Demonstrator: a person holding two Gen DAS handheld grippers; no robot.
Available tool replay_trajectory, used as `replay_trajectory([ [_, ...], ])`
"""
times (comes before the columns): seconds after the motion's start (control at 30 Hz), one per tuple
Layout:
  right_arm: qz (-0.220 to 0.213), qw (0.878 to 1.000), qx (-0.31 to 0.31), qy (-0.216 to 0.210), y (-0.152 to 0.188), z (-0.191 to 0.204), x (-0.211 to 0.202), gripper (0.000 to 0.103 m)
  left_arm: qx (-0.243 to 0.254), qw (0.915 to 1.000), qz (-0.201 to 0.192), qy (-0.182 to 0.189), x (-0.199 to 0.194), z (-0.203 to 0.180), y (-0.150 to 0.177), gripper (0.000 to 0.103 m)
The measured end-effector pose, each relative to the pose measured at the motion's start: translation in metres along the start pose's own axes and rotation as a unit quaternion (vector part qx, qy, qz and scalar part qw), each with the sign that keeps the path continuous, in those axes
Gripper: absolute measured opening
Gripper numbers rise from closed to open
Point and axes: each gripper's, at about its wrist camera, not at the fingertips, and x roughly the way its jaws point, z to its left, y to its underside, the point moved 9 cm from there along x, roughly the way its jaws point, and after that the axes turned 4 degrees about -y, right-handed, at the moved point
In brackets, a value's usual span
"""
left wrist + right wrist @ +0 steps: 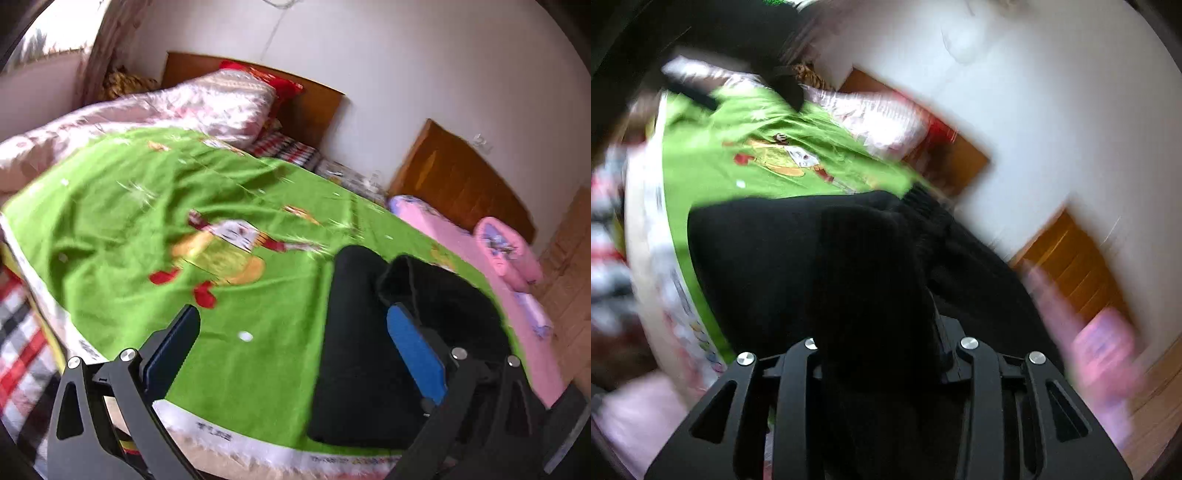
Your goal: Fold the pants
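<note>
Black pants (365, 350) lie on a green cartoon-print blanket (184, 229) on the bed. My left gripper (295, 325) is open above the blanket's near edge; its right blue pad (413, 343) sits over the pants, its left finger over bare blanket, holding nothing. In the right wrist view, my right gripper (882, 325) is shut on a bunched fold of the black pants (871, 277), lifted over the rest of the cloth (757, 251). The fingertips are hidden by the fabric. The view is blurred by motion.
A pale pink quilt (147, 114) and red pillow (266, 77) lie at the bed's head by a wooden headboard (314, 107). A pink sheet (461, 243) with a pink cushion (506, 251) lies to the right. Checked bedding (22, 354) hangs at left.
</note>
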Motion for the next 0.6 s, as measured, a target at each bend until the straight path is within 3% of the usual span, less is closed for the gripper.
replay_trajectory([
  [0.03, 0.001, 1.000, 0.012, -0.008, 0.002, -0.005, 0.000, 0.035, -0.013, 0.9993, 0.013, 0.032, 0.002, -0.005, 0.003, 0.101],
  [0.07, 0.000, 1.000, 0.014, -0.006, 0.003, -0.010, 0.001, 0.035, -0.038, 0.9947, 0.038, 0.087, 0.004, -0.013, 0.005, 0.101],
  [0.13, -0.008, 1.000, 0.006, 0.008, 0.003, -0.015, 0.006, 0.036, -0.069, 0.9802, 0.072, 0.171, 0.009, -0.030, 0.007, 0.101],
  [0.2, -0.017, 0.999, -0.007, 0.026, 0.005, -0.012, 0.001, 0.037, -0.069, 0.9670, 0.110, 0.219, 0.015, -0.052, 0.010, 0.101],
  [0.27, -0.022, 0.999, -0.030, 0.034, 0.001, -0.005, -0.010, 0.043, -0.054, 0.9710, 0.115, 0.202, 0.021, -0.061, 0.011, 0.101],
  [0.33, -0.043, 0.998, -0.037, 0.013, -0.004, -0.005, -0.025, 0.073, -0.038, 0.9726, 0.125, 0.192, 0.024, -0.069, 0.015, 0.101],
  [0.4, -0.085, 0.995, -0.023, -0.048, -0.002, -0.010, -0.054, 0.088, -0.031, 0.9714, 0.137, 0.191, 0.027, -0.073, 0.019, 0.101],
  [0.47, -0.104, 0.992, 0.003, -0.073, 0.002, -0.023, -0.073, 0.088, -0.013, 0.9718, 0.151, 0.180, 0.030, -0.079, 0.025, 0.101],
  [0.6, -0.101, 0.983, 0.135, -0.069, 0.035, -0.093, -0.094, 0.088, 0.007, 0.9740, 0.156, 0.164, 0.030, -0.088, 0.032, 0.101],
])
